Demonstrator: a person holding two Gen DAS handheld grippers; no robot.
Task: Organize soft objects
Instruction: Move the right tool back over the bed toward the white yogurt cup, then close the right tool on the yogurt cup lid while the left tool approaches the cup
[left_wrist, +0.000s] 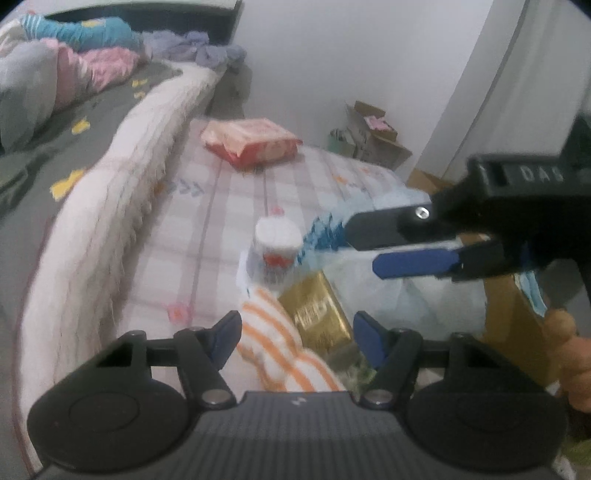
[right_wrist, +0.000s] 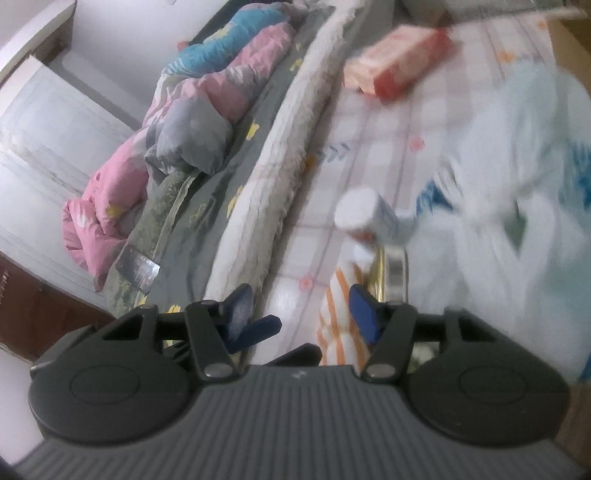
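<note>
My left gripper (left_wrist: 295, 339) is open above an orange-and-white striped cloth (left_wrist: 284, 350) lying on the checked pink sheet (left_wrist: 221, 206). Beside the cloth lie a gold packet (left_wrist: 317, 314) and a white cup-shaped container (left_wrist: 275, 247). My right gripper (left_wrist: 364, 253) shows at the right of the left wrist view with its fingers close together beside a white and blue plastic bag (left_wrist: 388, 295). In the right wrist view the right gripper (right_wrist: 301, 314) looks open, with the striped cloth (right_wrist: 340, 306), the container (right_wrist: 364, 216) and the blurred bag (right_wrist: 517, 184) ahead. A red and pink soft pack (left_wrist: 251, 142) lies further off.
A fluffy white blanket edge (left_wrist: 110, 206) runs along the grey bedspread (left_wrist: 55, 147). A pink, grey and blue quilt (right_wrist: 177, 110) is bunched on the bed. Cardboard boxes (left_wrist: 373, 136) stand by the wall. A brown box (left_wrist: 513, 325) is at the right.
</note>
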